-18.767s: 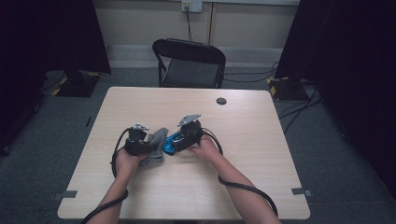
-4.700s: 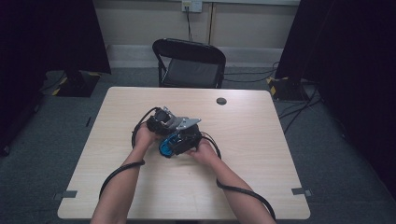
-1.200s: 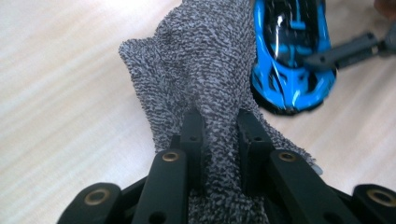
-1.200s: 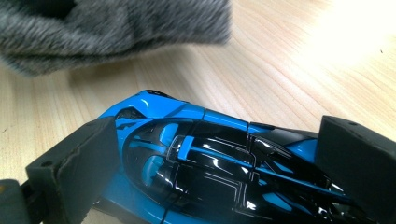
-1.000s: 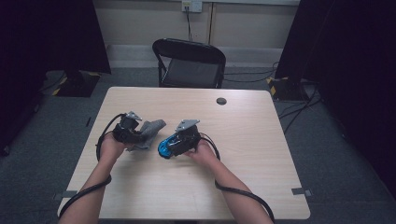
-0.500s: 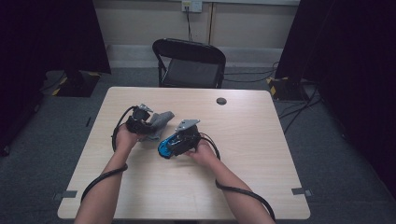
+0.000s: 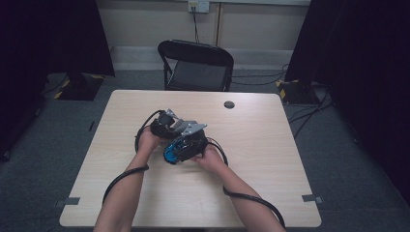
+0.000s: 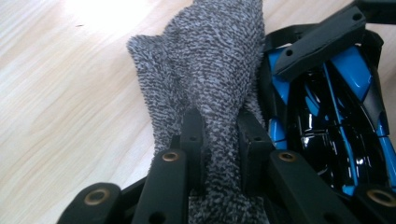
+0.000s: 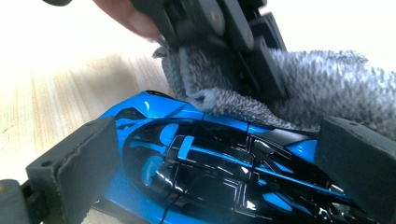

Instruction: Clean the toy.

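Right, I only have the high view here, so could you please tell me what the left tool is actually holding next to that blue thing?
Observer: The left tool is pinched shut on a grey knitted cloth, bunched between its two black pads.
Operator: Thank you. And what is the blue thing?
Observer: A glossy blue and black toy car, lying between the right tool's grey foam pads, one pad on each side.
Operator: Does the cloth reach the car?
Observer: Yes, in the right gripper view a fold of the cloth lies against the car's blue bodywork.
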Demonstrator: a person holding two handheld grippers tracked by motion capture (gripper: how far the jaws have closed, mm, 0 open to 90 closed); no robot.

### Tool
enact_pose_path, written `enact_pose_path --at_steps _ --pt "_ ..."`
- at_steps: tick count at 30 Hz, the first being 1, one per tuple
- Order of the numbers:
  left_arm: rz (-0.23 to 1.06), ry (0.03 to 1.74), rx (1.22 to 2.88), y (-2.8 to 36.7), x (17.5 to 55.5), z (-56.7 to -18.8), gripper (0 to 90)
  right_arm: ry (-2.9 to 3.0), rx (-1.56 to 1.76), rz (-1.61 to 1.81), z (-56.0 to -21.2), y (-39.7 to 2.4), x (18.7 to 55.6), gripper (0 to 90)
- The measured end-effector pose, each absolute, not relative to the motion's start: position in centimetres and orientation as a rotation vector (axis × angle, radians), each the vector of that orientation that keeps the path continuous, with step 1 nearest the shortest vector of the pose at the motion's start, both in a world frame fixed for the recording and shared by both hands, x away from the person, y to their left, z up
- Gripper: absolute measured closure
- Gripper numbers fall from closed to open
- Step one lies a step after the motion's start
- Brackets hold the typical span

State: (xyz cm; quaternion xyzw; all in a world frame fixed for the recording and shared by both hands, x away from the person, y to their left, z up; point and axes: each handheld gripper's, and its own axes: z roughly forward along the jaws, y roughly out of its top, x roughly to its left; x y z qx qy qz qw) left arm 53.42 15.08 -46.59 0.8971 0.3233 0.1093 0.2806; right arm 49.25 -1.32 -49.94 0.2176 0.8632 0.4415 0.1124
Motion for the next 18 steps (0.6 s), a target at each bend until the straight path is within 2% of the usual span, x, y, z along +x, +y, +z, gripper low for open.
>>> enact_pose_path --at_steps 18 --pt "0.261 0.859 2.403 15.55 53.01 -46.7 76.1 2.526 0.637 1.302 -50.0 -1.3 49.22 0.0"
